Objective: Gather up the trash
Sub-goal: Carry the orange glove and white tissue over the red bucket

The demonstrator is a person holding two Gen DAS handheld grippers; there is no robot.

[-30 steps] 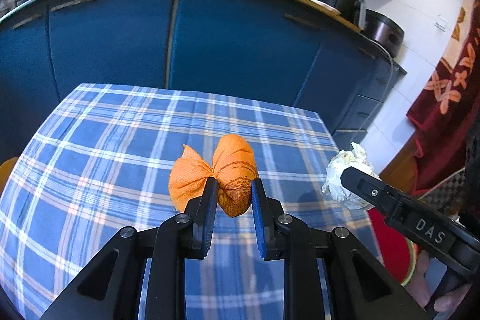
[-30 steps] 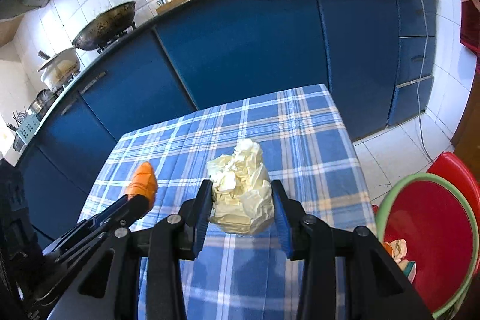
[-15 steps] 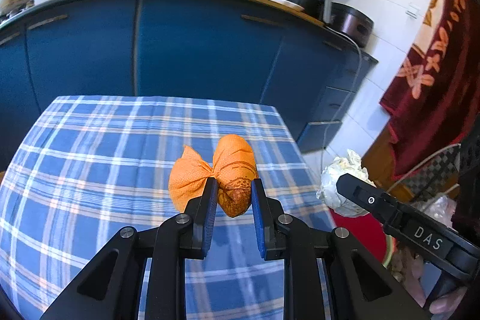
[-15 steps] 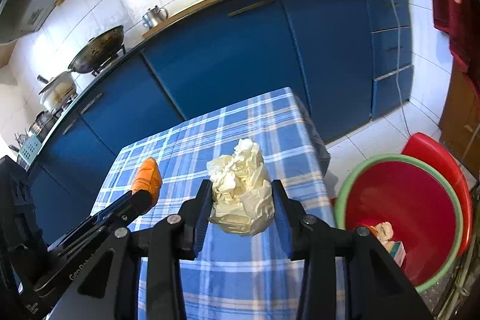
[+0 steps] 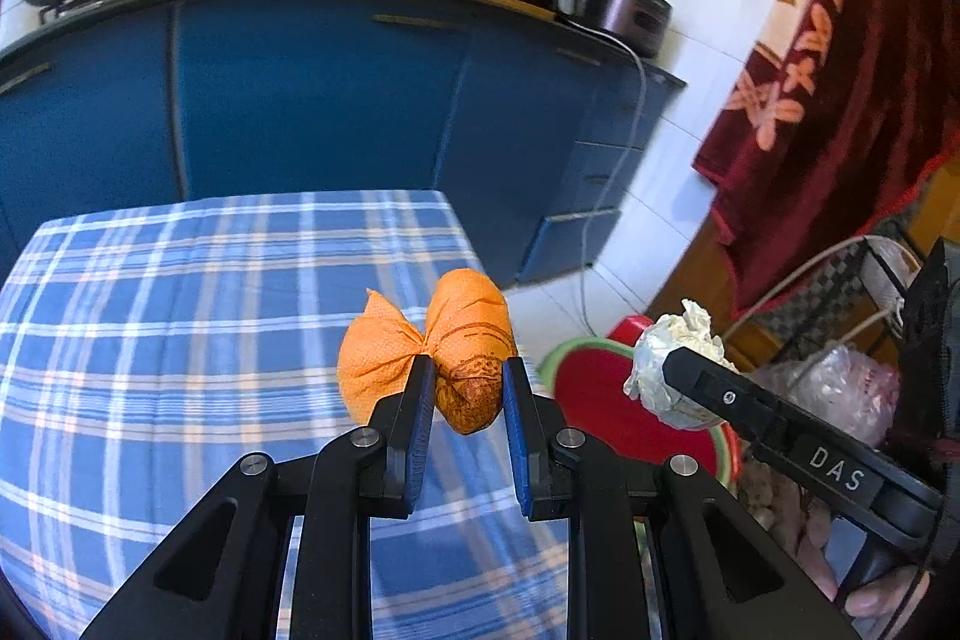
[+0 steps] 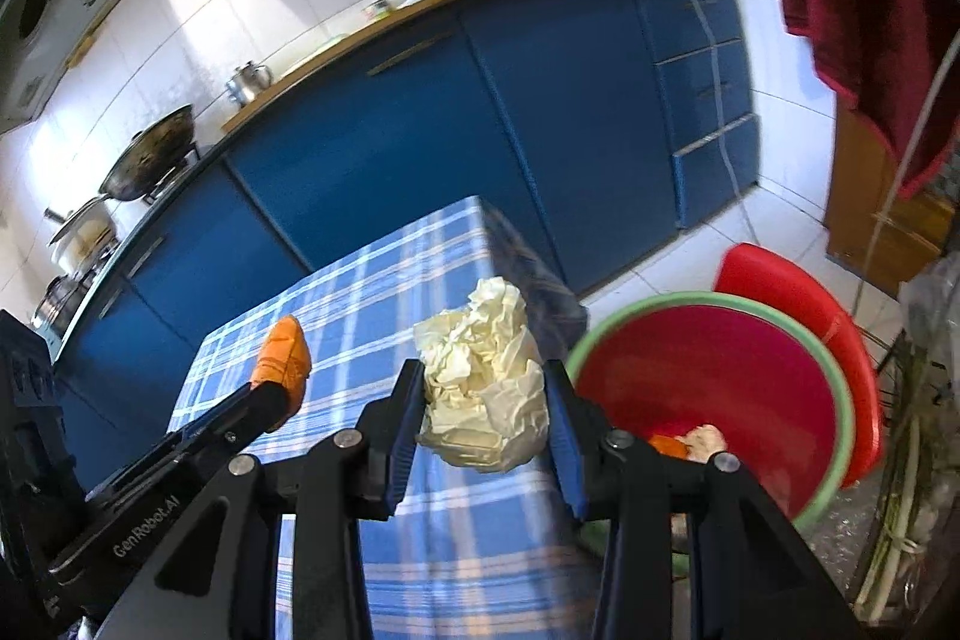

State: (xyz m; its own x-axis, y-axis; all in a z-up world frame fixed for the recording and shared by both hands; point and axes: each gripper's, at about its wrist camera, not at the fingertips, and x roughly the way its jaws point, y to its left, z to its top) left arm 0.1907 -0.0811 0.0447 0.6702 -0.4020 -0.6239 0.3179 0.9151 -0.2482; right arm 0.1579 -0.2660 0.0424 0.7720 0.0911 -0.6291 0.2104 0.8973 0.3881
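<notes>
The orange wad (image 5: 447, 364) is pinched between the blue pads of the left gripper (image 5: 463, 403), held up off the blue checked table (image 5: 180, 316) near its right edge. The white wad (image 6: 483, 382) (crumpled paper, by the look of it) is clamped in the right gripper (image 6: 485, 424), its jaws set wider around the bulkier ball, also clear of the cloth. In the right wrist view the white wad hangs near the table's corner, just beside the red bin (image 6: 732, 388) with the green rim, which stands on the tiled floor and already has scraps in it. Blue cabinets (image 5: 312, 88) run behind.
</notes>
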